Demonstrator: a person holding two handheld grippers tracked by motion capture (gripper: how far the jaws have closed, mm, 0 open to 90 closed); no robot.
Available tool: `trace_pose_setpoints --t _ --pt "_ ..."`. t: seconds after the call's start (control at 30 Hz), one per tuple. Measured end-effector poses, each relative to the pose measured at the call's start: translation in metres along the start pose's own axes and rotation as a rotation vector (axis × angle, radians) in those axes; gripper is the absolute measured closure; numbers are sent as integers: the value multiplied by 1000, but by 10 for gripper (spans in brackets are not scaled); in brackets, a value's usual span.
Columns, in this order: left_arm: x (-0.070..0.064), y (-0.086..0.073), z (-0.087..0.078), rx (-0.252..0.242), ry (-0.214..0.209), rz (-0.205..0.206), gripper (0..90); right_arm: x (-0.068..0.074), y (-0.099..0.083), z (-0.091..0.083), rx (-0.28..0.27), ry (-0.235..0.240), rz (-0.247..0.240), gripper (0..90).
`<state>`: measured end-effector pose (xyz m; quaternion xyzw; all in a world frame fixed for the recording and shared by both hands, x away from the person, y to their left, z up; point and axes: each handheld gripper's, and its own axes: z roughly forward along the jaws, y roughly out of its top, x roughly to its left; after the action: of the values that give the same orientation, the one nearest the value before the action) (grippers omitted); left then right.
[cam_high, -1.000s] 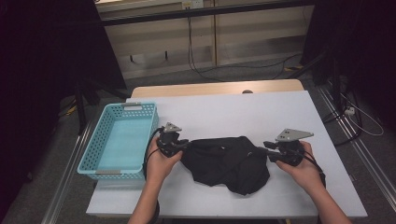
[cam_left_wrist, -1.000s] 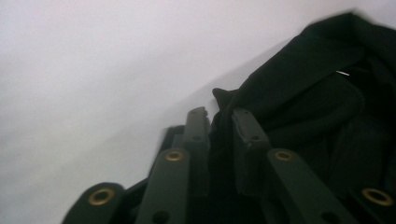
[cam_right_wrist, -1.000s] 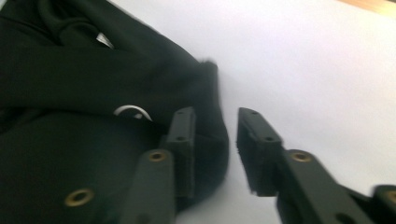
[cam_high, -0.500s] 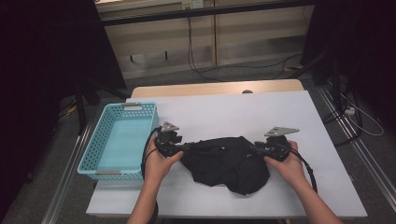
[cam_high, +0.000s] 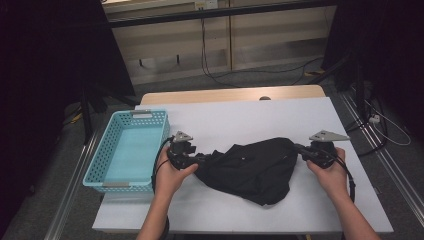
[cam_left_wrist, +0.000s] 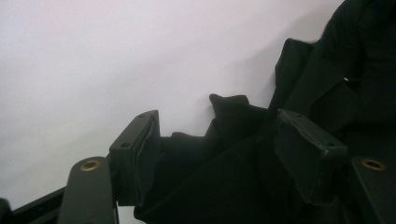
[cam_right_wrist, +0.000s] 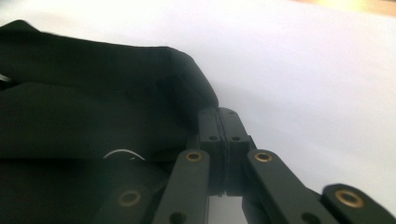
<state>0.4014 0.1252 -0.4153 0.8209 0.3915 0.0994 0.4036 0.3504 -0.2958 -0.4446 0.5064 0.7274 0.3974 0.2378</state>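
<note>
Black garment spread on the counter between my grippers, right gripper clenched on its right corner, left gripper spread apart around bunched left edge

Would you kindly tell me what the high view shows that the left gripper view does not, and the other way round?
High view alone: the basket left of the black cloth, both hands, and the right gripper at the cloth's right end.

Left gripper view alone: a close look at the left gripper, its jaws apart with a bunched fold of cloth between them.

Both: the black cloth lying on the white table and the left gripper at its left end.
</note>
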Motion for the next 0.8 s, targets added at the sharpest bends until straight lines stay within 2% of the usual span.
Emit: trace_pose_setpoints --t 0.03,0.1,0.17,0.27,0.3,0.43,0.5,0.53,0.67,0.8 --pt "-1 0 0 -4 -1 -3 323 0 0 0 0 0 0 896" --pt "-2 1 -1 0 -19 1 332 -8 -6 -1 14 -37 13 896" --pt "-2 1 -1 -1 -25 1 332 -10 -8 -2 21 -39 27 895" --pt "-6 -1 2 0 -53 2 330 -10 -9 -1 30 -60 20 895" --pt "-7 -1 3 11 -74 18 330 -11 -9 -1 35 -73 20 894" --pt "-8 -2 2 2 -101 12 327 -16 -14 -1 58 -102 26 894" --pt "-8 -2 2 1 -108 11 325 -18 -15 -2 60 -106 30 894" --pt "-9 -3 3 1 -114 15 325 -20 -16 -2 54 -96 52 893" --pt "-12 -5 9 11 -117 14 333 -19 -17 -2 56 -95 47 892" --pt "-16 -8 22 40 -138 24 432 -17 -16 -2 55 -95 33 888"
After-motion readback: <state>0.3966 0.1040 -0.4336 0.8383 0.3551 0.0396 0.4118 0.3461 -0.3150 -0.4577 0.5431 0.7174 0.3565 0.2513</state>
